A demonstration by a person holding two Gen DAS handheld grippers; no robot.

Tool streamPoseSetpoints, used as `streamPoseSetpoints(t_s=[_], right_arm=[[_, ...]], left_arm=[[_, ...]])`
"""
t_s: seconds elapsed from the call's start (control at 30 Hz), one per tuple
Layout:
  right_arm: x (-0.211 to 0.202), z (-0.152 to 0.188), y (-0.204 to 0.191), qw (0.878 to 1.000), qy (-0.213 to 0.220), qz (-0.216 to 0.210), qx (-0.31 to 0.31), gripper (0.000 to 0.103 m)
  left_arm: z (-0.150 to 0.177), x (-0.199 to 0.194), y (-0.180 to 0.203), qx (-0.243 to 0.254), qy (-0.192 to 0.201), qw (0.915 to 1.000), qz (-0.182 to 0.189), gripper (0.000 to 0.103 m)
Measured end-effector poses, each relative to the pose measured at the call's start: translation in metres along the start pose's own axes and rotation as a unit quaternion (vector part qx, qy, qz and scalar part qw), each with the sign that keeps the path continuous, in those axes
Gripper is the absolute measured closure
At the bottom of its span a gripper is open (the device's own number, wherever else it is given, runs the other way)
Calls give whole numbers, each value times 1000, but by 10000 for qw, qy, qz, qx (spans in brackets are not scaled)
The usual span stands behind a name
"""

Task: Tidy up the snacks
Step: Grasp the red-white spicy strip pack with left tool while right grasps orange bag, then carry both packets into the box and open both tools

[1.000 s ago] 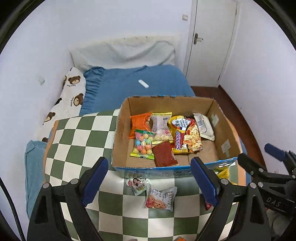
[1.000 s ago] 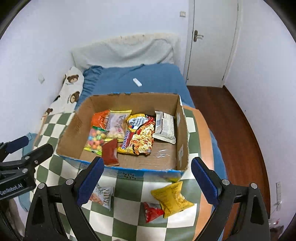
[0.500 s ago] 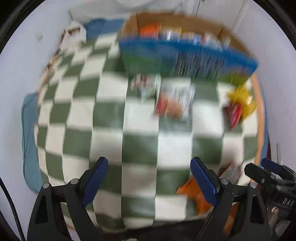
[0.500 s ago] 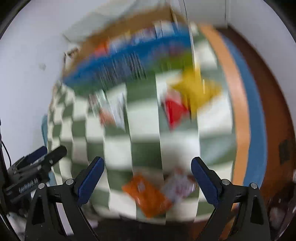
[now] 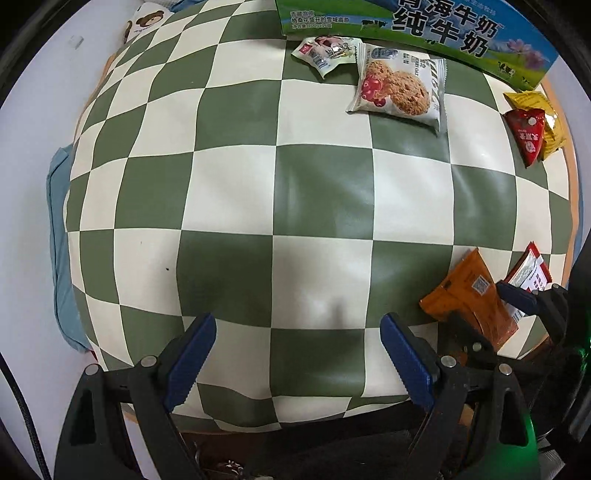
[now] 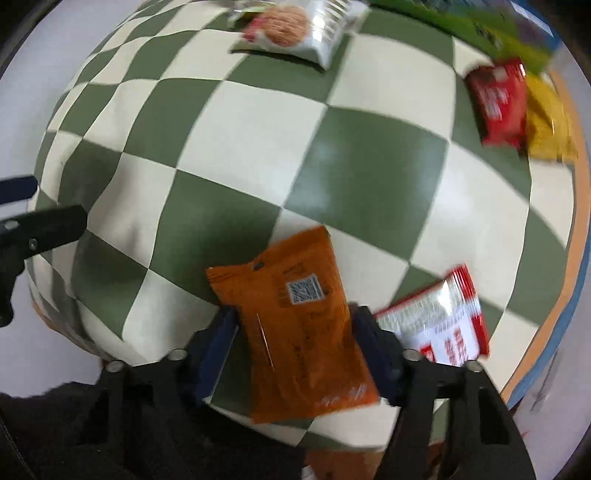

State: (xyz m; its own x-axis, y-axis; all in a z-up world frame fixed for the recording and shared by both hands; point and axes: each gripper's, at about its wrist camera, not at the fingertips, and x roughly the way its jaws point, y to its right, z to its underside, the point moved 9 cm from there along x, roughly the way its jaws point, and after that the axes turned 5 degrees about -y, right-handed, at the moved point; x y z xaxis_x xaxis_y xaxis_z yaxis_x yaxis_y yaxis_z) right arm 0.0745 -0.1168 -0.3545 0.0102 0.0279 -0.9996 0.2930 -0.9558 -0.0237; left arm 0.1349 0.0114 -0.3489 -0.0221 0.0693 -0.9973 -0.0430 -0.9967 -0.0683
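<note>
Left wrist view: left gripper (image 5: 297,356) jaws wide apart over checkered tablecloth (image 5: 229,192), holding nothing.
Far edge: milk carton box (image 5: 424,26), small white packet (image 5: 325,51) and cookie packet (image 5: 400,86) just beside it. Right edge: red packet (image 5: 528,136) overlapping yellow packet (image 5: 543,110). Near right: right gripper (image 5: 517,299) over orange packet (image 5: 469,295), red-and-white packet (image 5: 528,273) just beside.

Bench (image 5: 229,192) wears a green-and-cream checkered cover, glossy with soft light glare mid-frame. White wall (image 5: 33,103) at left; bear-print pillow (image 5: 142,22) upper left.
</note>
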Motion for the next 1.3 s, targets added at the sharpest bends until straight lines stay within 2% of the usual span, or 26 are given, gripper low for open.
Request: streamPoseSetpoints(t_s=[0.17,0.23,0.4,0.47,0.57,0.67,0.73,0.77,0.8,0.83,0.87,0.97,1.03,1.07,1.17,1.27,1.3], right_arm=[[-22,4,23,9969,317,-288,663,46],[-43,9,45,9907,528,-541,1132,47],[-77,35,129,9682,843,-634,2270,46],[-75,50,164,9577,813,-613,2690,46],[-58,74,201,9417,665,-744,3212,46],[-38,89,223,9317,548,-854,3489,47],[-31,91,231,9287,486,-901,3563,50],[-30,92,233,9279,493,-932,3576,50],[-27,91,233,9280,485,-943,3572,50],[-27,92,233,9282,479,-940,3567,50],[-26,91,233,9285,480,-964,3555,50],[-21,84,224,9304,440,-984,3504,50],[-15,83,223,9277,377,-1092,3550,41],[-12,90,227,9257,312,-1136,3594,40],[-6,92,226,9182,253,-1200,3767,40],[-22,81,218,9248,416,-1133,3609,45],[-33,68,210,9315,544,-1072,3433,46]], left_arm=[[0,-8,15,192,78,9998,21,12],[-4,-12,28,346,152,9993,62,12],[-8,-13,95,1143,42,9930,308,12],[-4,-7,138,1587,-69,9860,514,12],[4,14,191,2230,-238,9729,570,12],[17,42,231,2752,-553,9581,563,12],[17,54,240,2853,-566,9559,416,15],[16,55,240,2841,-494,9568,381,20],[13,52,238,2794,-412,9584,410,31],[9,48,234,2686,-334,9615,484,37],[3,45,228,2557,-318,9648,525,51],[-19,40,198,2001,-354,9773,595,52],[-35,40,170,1526,-364,9857,623,52],[-41,41,159,1334,-381,9882,648,52],[-55,40,131,890,-384,9929,687,52],[-63,37,110,511,-363,9951,768,52],[-66,37,106,394,-365,9951,825,52]])
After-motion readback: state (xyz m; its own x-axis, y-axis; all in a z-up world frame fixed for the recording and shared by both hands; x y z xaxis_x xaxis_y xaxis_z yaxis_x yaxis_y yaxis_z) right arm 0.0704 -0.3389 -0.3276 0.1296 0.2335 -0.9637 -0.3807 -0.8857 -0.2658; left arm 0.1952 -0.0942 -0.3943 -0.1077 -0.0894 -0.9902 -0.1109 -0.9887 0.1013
